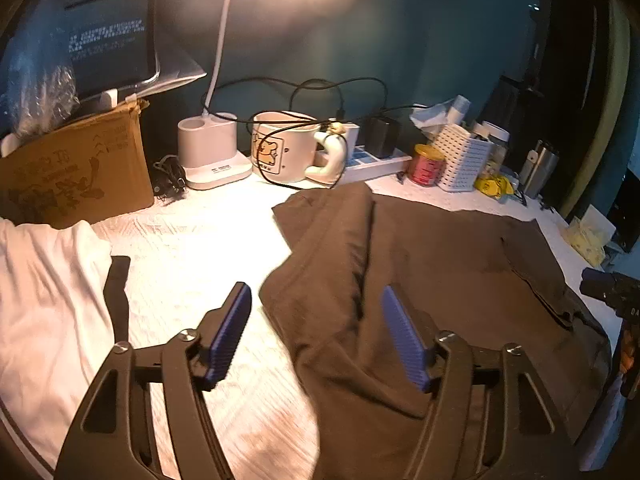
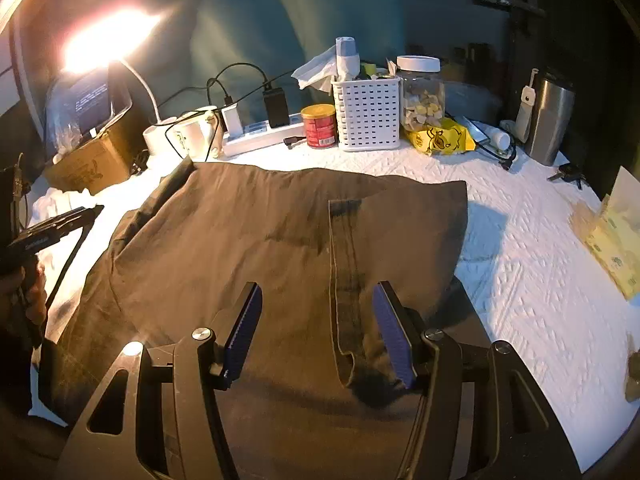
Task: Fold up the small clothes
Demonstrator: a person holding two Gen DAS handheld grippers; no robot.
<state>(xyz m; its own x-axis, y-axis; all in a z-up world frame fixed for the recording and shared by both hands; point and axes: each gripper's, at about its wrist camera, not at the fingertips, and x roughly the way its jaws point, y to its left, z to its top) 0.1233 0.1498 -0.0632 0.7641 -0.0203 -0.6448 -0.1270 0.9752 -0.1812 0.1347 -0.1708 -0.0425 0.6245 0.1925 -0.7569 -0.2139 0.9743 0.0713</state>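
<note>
With the brown garment lying partly folded on the white table cover, the left gripper and right gripper both stand open and empty above it, so each should grasp an edge evenly before folding.

Open white quilted bench lies right of the dark brown garment. The rear edge is crowded: white perforated plastic basket, red tin, cream mug, brown cardboard box.
</note>
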